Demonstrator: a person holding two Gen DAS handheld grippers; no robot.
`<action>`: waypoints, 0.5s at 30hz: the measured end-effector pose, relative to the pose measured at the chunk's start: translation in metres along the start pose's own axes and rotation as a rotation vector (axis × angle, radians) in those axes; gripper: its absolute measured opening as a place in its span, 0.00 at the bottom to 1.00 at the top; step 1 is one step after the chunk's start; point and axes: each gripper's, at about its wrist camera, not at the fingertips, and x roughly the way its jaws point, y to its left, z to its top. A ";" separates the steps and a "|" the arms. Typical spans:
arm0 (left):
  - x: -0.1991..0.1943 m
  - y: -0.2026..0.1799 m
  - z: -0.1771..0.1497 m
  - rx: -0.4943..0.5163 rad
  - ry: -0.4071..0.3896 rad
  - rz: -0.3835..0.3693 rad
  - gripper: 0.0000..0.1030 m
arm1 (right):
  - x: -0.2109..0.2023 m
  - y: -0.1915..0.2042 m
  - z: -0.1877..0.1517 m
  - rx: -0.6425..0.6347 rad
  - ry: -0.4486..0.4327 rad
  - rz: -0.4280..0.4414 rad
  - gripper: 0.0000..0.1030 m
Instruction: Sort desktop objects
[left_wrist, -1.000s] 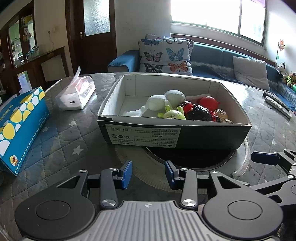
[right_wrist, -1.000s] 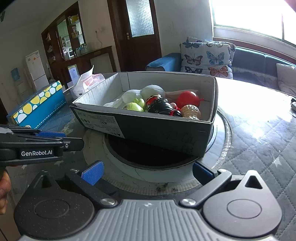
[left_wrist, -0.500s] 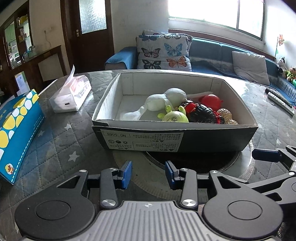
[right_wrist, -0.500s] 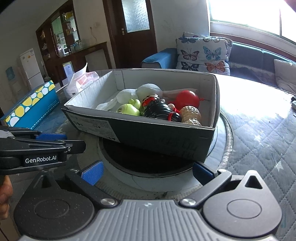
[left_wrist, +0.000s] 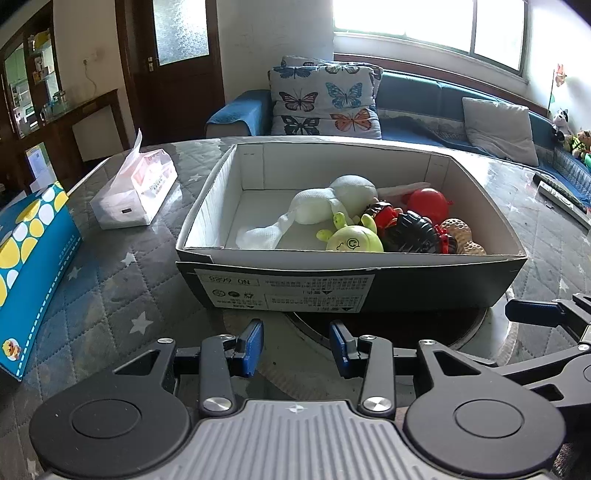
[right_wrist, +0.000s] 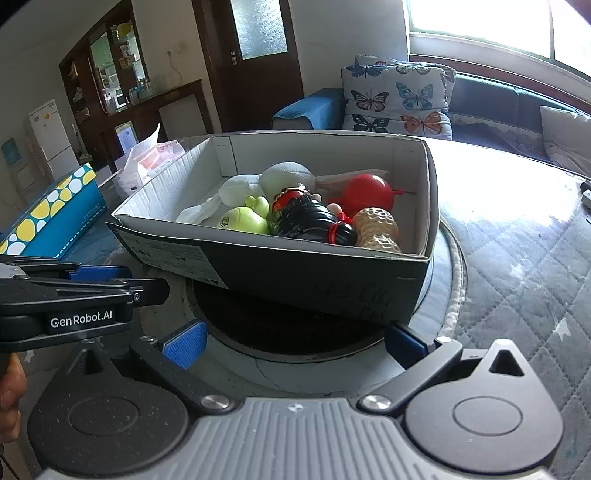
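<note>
Both of my tongs hang low over the bench (left_wrist: 110, 280), empty and released: my left tongs (left_wrist: 297, 345) stand a little apart, my right tongs (right_wrist: 295, 341) spread wide. Straight ahead of both sits the cardboard box (left_wrist: 351, 288), its near wall just beyond my left fingertips and its near corner just past my right ones. Its long axis runs across my left view, the labelled long side facing me; from my right tongs it lies skewed, one corner pointing toward me.

Inside, the toys crowd the right half: a white cloth bundle (left_wrist: 332, 203), a green toy (left_wrist: 352, 240), a black-and-red toy (left_wrist: 410, 230), a red ball (right_wrist: 365, 192) and a peanut-shaped toy (right_wrist: 376, 227), touching one another. The box's left part is bare floor.

Left of my left tongs, a blue spotted box (left_wrist: 29, 258) and a tissue pack (left_wrist: 136, 195) stand apart from the box. Right of my right tongs the quilted bench lies open.
</note>
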 end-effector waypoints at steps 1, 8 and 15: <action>0.001 0.000 0.000 0.005 0.000 0.002 0.40 | 0.001 0.000 0.000 0.001 0.001 -0.002 1.00; 0.002 0.003 0.003 0.015 -0.002 -0.004 0.40 | 0.004 0.001 0.002 0.010 0.005 -0.014 1.00; 0.004 0.004 0.006 0.030 0.000 -0.011 0.40 | 0.005 0.003 0.003 0.020 0.004 -0.026 1.00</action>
